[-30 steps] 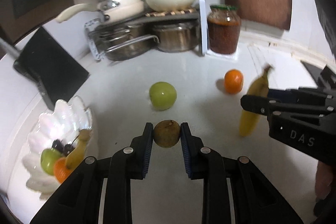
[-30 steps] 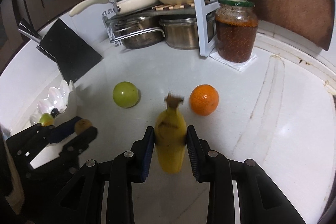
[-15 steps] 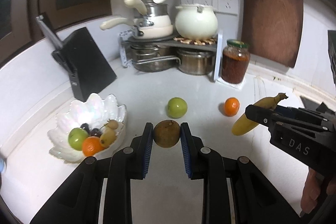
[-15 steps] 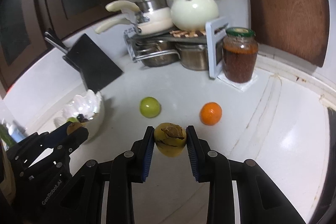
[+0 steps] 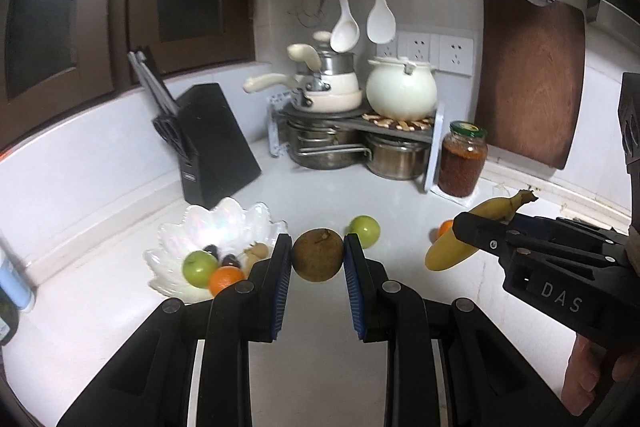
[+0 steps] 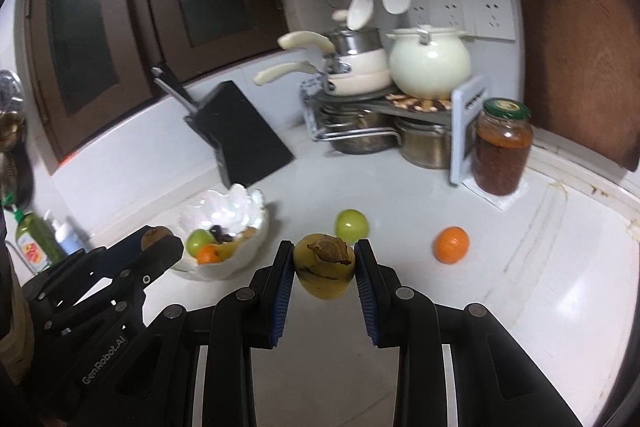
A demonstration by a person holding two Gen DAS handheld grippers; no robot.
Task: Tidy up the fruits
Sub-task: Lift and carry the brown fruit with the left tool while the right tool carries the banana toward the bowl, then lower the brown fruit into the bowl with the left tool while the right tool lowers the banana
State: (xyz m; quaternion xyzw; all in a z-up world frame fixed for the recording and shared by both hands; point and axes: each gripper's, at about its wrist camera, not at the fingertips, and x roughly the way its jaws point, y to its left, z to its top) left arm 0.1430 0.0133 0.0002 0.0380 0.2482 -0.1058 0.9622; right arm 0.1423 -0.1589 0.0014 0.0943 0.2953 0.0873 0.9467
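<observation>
Right wrist: banana (image 6: 325,273) end-on (length hidden) between right tool (image 6: 325,267) pads.

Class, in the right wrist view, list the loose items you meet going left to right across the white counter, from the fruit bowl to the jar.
fruit bowl → green apple → orange → jar

Bowl (image 6: 224,223) left of apple (image 6: 351,223); orange (image 6: 451,244) right; jar (image 6: 502,147) behind.

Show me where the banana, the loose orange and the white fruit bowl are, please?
banana (image 6: 324,277): right wrist view, its yellow body between the gripper's pads.
loose orange (image 6: 451,244): right wrist view, middle of its peel.
white fruit bowl (image 5: 216,223): left wrist view, its inner back wall.
</observation>
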